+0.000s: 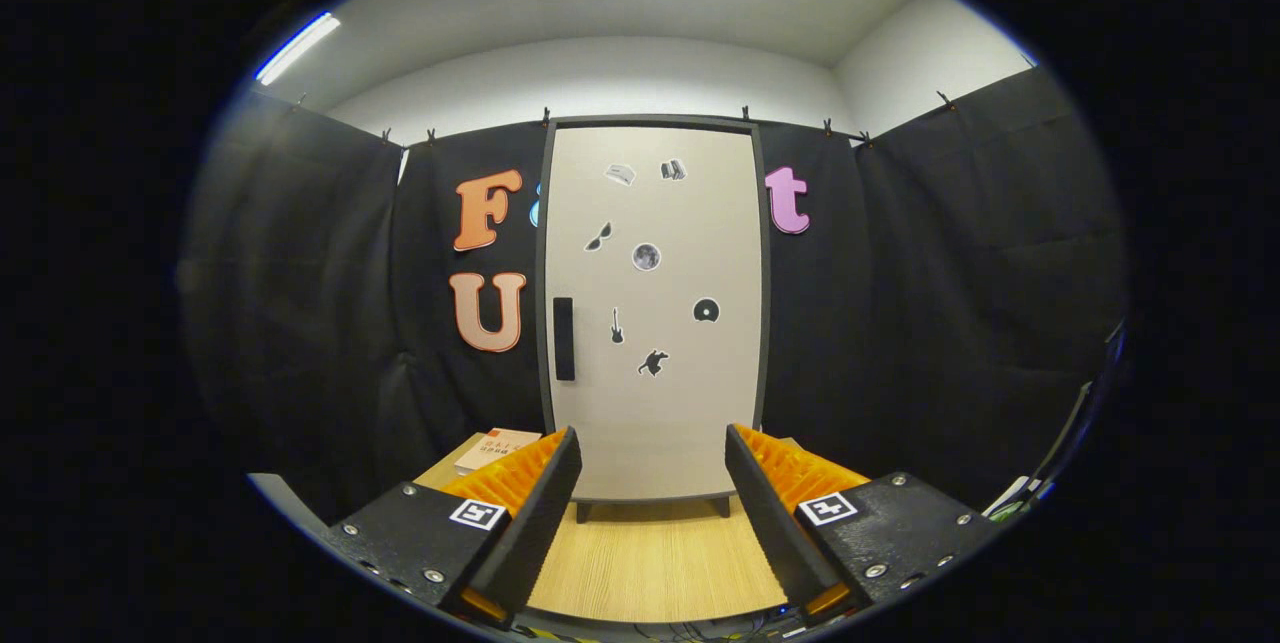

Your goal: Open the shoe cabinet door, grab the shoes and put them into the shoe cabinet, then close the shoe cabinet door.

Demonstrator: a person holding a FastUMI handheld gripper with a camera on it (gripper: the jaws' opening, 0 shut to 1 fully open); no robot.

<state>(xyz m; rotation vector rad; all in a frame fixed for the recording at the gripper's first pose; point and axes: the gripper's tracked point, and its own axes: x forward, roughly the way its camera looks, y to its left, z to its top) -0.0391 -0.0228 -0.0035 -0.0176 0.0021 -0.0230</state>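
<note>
Seen from the tongs, looking forward along their two fingers. At far left, the booth's dark cloth wall hangs in folds. Just beyond the left finger, a flat book-like item [495, 447] lies on the pale wooden bench [655, 563], close to the lower left corner of the cabinet.

In the middle stands the shoe cabinet [655, 318], upright on short dark feet at the back of the bench. Its pale door is closed and framed in a dark edge. A dark vertical handle [564, 338] sits on the door's left side, roughly at mid-height. Small dark stickers are scattered over the door to the right of the handle.

The tongs [653, 468] are spread wide and hold nothing; the lower part of the door shows between the fingers, well apart from them. To the right, more dark cloth wall.

The shoes cannot be picked out here.

The task appears to be at its start, with the door yet to be opened. To do that well, the tongs would need to rise and shift left until the handle sits between the fingers, turn so they can close across the narrow bar, then grip firmly. Since the handle is on the left, the hinges are probably on the right, so the pull should follow an arc outward and rightward, not straight back, to keep the light cabinet from sliding or tipping.
</note>
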